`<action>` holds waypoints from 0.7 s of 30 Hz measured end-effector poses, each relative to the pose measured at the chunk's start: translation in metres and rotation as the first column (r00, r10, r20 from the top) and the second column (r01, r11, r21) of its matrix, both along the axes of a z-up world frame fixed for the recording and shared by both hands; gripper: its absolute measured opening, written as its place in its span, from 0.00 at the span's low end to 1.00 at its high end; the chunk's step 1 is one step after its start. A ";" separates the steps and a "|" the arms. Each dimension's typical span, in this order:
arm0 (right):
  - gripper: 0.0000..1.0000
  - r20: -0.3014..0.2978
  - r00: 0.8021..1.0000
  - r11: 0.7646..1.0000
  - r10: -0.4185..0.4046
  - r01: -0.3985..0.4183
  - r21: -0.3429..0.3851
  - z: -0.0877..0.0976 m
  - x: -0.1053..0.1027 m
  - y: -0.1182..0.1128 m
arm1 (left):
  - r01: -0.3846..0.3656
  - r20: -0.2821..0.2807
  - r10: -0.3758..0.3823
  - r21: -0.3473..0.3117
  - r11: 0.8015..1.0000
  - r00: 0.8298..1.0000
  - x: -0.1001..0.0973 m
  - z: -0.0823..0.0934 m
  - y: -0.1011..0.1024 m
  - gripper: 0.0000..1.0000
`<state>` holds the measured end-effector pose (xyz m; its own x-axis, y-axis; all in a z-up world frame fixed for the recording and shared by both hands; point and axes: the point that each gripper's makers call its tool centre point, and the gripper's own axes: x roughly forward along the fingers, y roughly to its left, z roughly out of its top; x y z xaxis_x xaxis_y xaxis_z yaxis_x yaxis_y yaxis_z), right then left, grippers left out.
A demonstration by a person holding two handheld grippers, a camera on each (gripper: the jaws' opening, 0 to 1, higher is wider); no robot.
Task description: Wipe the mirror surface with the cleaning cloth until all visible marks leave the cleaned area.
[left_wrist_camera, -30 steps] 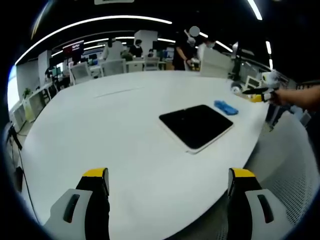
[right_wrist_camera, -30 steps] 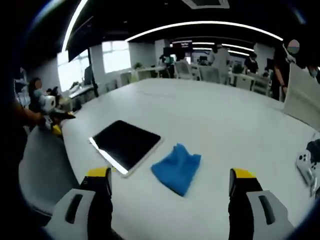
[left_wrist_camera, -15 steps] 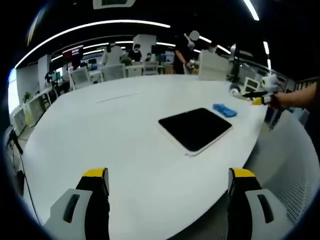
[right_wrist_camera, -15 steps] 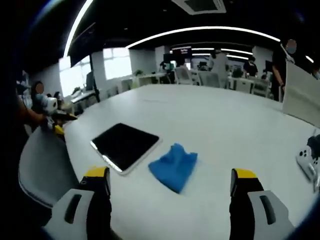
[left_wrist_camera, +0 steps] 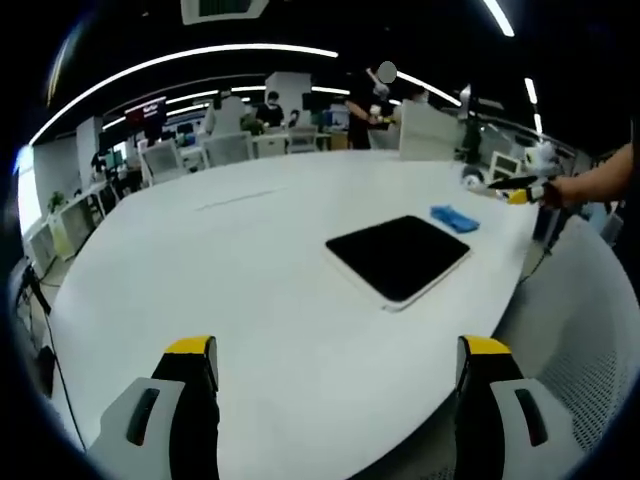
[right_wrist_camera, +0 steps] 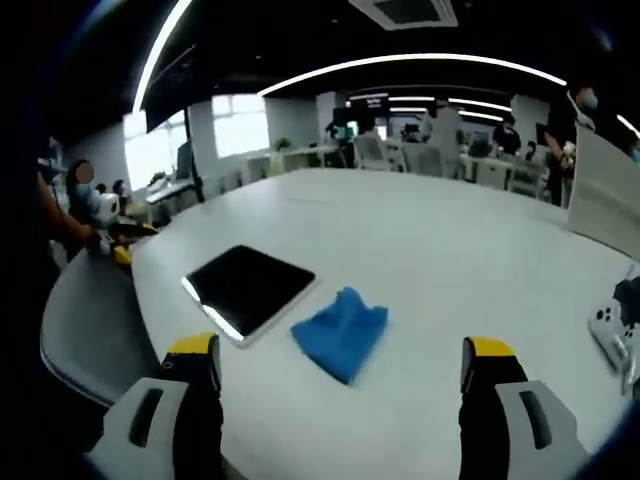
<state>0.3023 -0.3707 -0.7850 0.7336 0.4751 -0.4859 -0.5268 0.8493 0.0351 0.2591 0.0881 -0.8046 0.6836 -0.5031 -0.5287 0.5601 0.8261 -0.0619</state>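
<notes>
A dark rectangular mirror point(left_wrist_camera: 399, 256) with a white frame lies flat on the white table point(left_wrist_camera: 230, 260); it also lies left of centre in the right gripper view point(right_wrist_camera: 248, 289). A crumpled blue cleaning cloth point(right_wrist_camera: 340, 333) rests on the table just beside the mirror's right side, seen small beyond the mirror point(left_wrist_camera: 454, 217) in the left gripper view. My left gripper point(left_wrist_camera: 335, 395) is open, well short of the mirror, nothing between its jaws. My right gripper point(right_wrist_camera: 340, 400) is open too, a little short of the cloth. The right gripper point(left_wrist_camera: 515, 189) also shows far right, held by a hand.
A white game controller point(right_wrist_camera: 612, 333) lies at the table's right edge. A grey mesh chair point(right_wrist_camera: 90, 320) stands by the table's near edge. The other gripper point(right_wrist_camera: 115, 240) shows at far left. Desks, chairs and people fill the office behind.
Both views have shifted slightly with the hands. The mirror and cloth have not moved on the table, and both grippers stay open.
</notes>
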 end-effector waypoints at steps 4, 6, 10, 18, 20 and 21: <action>1.00 -0.005 1.000 1.000 -0.012 0.012 0.010 -0.004 -0.009 0.000 | 0.034 -0.010 -0.034 -0.016 0.999 0.999 -0.003 0.000 -0.007 0.99; 1.00 -0.012 1.000 1.000 -0.016 0.017 0.014 -0.006 -0.012 0.000 | 0.026 -0.013 -0.026 -0.022 0.999 1.000 -0.003 0.000 -0.007 0.99; 1.00 -0.013 1.000 1.000 -0.008 0.009 0.029 -0.004 -0.019 0.005 | 0.020 -0.027 -0.021 -0.020 1.000 0.999 -0.003 -0.001 -0.009 0.99; 1.00 -0.023 1.000 0.999 -0.005 0.006 0.053 -0.007 -0.014 0.004 | 0.018 -0.022 -0.019 -0.022 1.000 1.000 -0.002 -0.001 -0.011 0.99; 1.00 -0.021 1.000 0.998 0.001 0.000 0.056 -0.007 -0.011 0.004 | 0.011 -0.019 -0.011 -0.021 1.000 1.000 -0.002 0.000 -0.010 0.99; 1.00 -0.013 1.000 0.998 0.004 -0.003 0.055 -0.006 -0.010 0.003 | 0.007 -0.020 -0.008 -0.021 1.000 1.000 -0.001 0.000 -0.009 0.99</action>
